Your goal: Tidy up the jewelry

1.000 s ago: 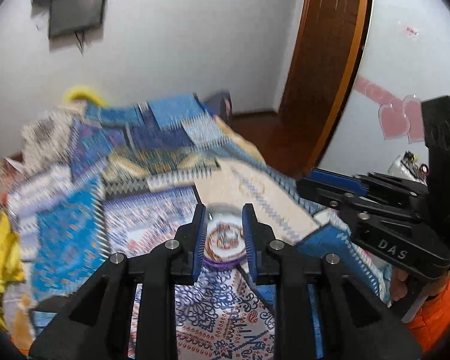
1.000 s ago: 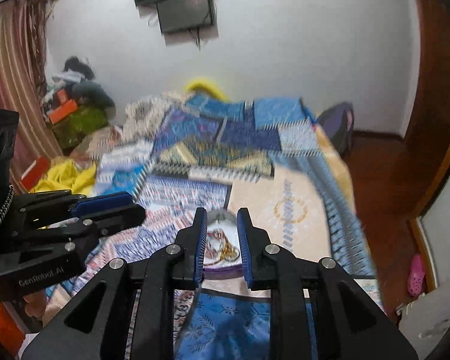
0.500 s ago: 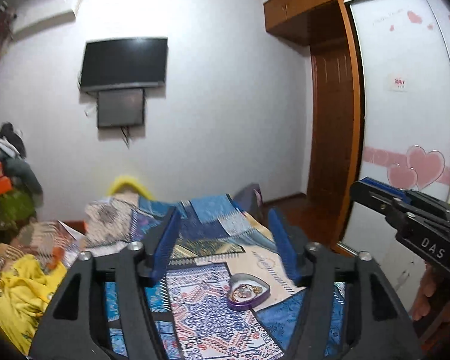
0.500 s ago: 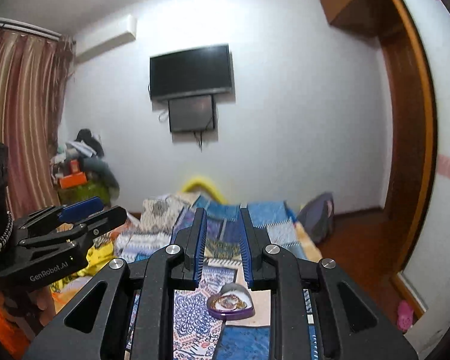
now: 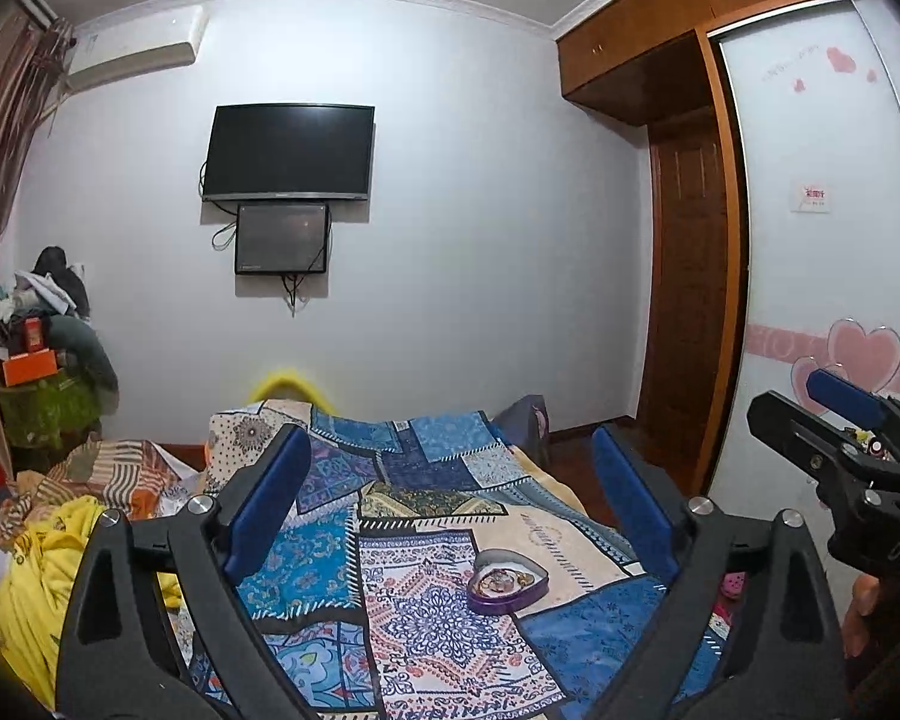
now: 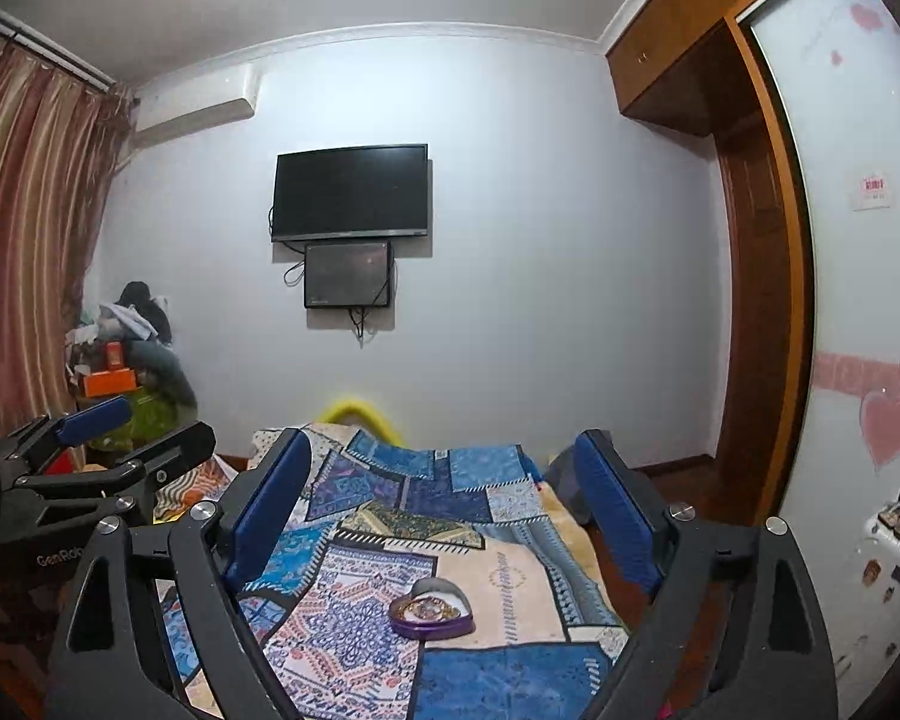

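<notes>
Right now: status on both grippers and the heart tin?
Left gripper and right gripper open, just spread, nothing between. Purple heart-shaped tin holding jewelry sits open on patchwork bedspread. Nothing in the way.

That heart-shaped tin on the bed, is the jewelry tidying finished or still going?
Looks close to finished. Done: gold-coloured jewelry sits inside the open purple heart-shaped tin on the patchwork bedspread, and I see no loose pieces on the cloth. In hand: nothing; the left gripper and right gripper have just been opening, nothing between their jaws, both clear of the tin. Left: maybe a lid, though none is visible.
</notes>
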### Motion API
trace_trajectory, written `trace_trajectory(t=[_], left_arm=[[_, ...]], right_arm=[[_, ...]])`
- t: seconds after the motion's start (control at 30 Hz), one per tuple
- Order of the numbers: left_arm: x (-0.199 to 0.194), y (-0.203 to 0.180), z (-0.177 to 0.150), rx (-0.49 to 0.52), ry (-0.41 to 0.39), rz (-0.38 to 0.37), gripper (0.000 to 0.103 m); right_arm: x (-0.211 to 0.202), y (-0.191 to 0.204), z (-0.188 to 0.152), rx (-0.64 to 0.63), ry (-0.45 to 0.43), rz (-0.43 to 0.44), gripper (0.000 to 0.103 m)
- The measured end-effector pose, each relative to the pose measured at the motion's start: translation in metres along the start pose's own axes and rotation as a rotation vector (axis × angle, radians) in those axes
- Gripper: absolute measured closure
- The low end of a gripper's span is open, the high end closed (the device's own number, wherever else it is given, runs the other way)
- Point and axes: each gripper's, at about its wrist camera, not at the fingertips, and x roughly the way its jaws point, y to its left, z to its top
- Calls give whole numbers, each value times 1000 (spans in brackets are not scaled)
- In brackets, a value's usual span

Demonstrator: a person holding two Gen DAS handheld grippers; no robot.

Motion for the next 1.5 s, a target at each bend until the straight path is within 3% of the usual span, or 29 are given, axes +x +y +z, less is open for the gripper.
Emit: trace_trajectory(t=[1.5], left_arm=[[-3, -6, -7, -8, 20, -22, 2]], right_arm=[[-15, -11, -6, 14, 59, 10, 16]])
